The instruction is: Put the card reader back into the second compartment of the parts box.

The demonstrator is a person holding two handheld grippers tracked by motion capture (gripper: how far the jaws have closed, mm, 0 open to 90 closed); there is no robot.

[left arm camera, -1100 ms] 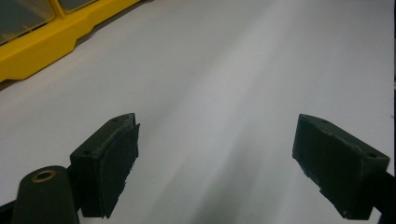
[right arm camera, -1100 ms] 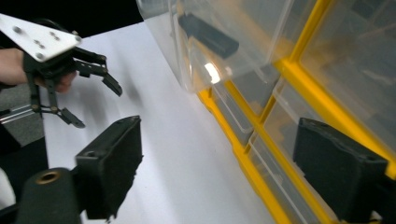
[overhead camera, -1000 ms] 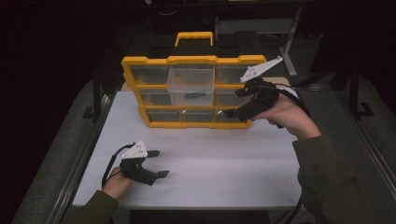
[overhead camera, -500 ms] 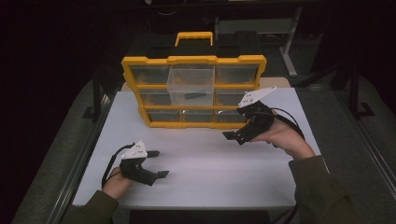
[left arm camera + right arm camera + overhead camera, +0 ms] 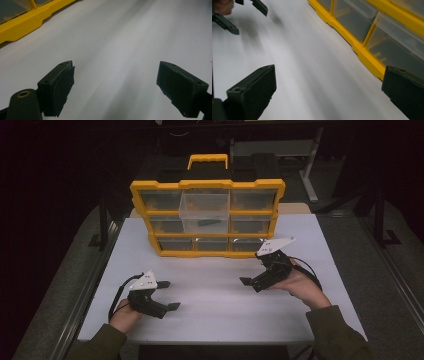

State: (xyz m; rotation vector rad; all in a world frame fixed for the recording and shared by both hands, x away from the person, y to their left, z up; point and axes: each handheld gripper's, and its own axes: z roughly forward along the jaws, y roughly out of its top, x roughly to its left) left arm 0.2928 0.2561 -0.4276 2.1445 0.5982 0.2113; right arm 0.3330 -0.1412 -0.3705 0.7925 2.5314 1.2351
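On the white table [image 5: 220,320], the yellow organizer [image 5: 207,217] stands at the far edge with one drawer [image 5: 204,212] pulled out, while the empty right gripper [image 5: 255,280], jaws apart, might snag it.

Dark item [image 5: 205,223] in the pulled-out drawer [image 5: 204,210], too small to identify

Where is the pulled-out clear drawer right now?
High view: the clear drawer juts from the yellow organizer's top row, middle column, behind both grippers.
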